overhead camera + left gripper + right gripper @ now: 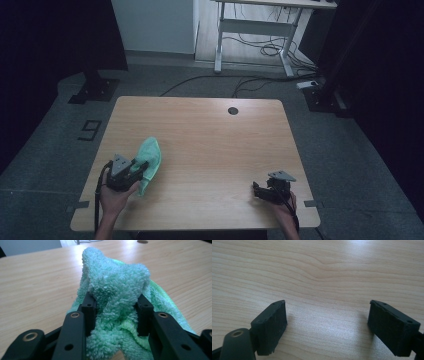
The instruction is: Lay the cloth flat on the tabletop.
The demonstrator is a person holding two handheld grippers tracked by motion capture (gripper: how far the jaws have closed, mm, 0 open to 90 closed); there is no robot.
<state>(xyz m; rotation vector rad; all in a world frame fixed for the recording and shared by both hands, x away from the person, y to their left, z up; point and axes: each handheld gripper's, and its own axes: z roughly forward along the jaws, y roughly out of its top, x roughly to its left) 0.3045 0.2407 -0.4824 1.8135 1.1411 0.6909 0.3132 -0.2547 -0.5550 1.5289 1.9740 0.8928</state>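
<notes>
One cloth (150, 159), green terry, bunched into a ridge on the near-left part of the table (210, 145); far end trailing away toward the table's middle, near end gathered between the jaws of the left gripper (141, 169).

Two grippers, hand-held, forearms entering from the near edge.

Left gripper: seen from its own camera (116, 312), jaws closed partway onto a thick fold of cloth (117, 290), pads pressing into the pile on both sides; fold standing up above the jaw tips, remainder of cloth lying on the wood beneath and beyond. Grip judged firm, though depth of bite behind the fold hidden by the pile.

Right gripper (259, 190): near-right part of the table, well apart from the cloth. Seen from its own camera (328, 325), jaws spread wide, nothing between them but bare wood grain; low over or resting at the tabletop, contact not determinable.

One cable port (233, 110), dark round, far centre of tabletop. No other loose items on the surface.

Progress, as judged: grasp of cloth by left side accomplished; cloth not spread, folded or carried anywhere, still crumpled and largely lying flat. Right side idle, not yet engaged. Bulk of handling outstanding.
</notes>
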